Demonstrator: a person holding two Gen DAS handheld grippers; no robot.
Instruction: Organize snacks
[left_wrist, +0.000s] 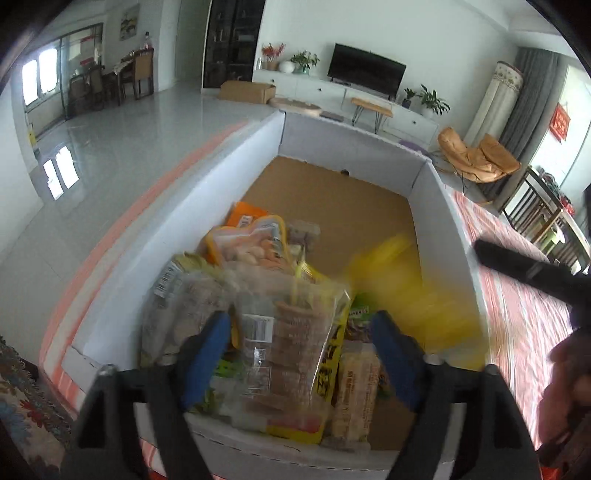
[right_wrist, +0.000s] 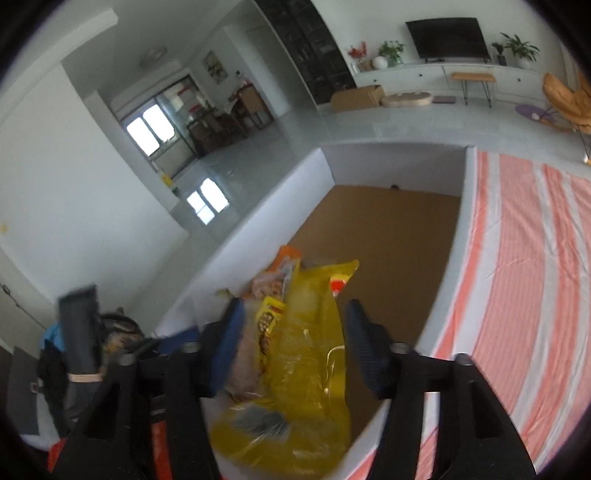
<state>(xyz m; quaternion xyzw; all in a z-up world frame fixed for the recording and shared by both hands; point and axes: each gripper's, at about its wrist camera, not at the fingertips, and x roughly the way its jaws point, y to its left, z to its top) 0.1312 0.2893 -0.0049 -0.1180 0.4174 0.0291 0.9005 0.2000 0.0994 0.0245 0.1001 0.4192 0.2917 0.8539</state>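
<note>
A white-walled cardboard box (left_wrist: 184, 221) sits on a striped cloth, with several snack packets piled at its near end. My left gripper (left_wrist: 301, 356) hangs open over this pile. A clear packet of brown biscuits (left_wrist: 291, 339) lies between its blue pads, and they do not touch it. Beyond it lie a yellow-edged packet (left_wrist: 255, 243) and an orange one (left_wrist: 245, 216). My right gripper (right_wrist: 295, 347) is open above the box wall (right_wrist: 258, 221). A blurred yellow bag (right_wrist: 306, 350) sits loose between its pads. That yellow bag (left_wrist: 402, 291) shows as a smear in the left wrist view.
The far half of the box floor (left_wrist: 332, 199) is bare brown cardboard. An orange-and-white striped cloth (right_wrist: 517, 277) spreads to the right of the box. Tiled floor lies to the left, with a TV unit and chairs far behind. A hand (left_wrist: 569, 369) shows at the right edge.
</note>
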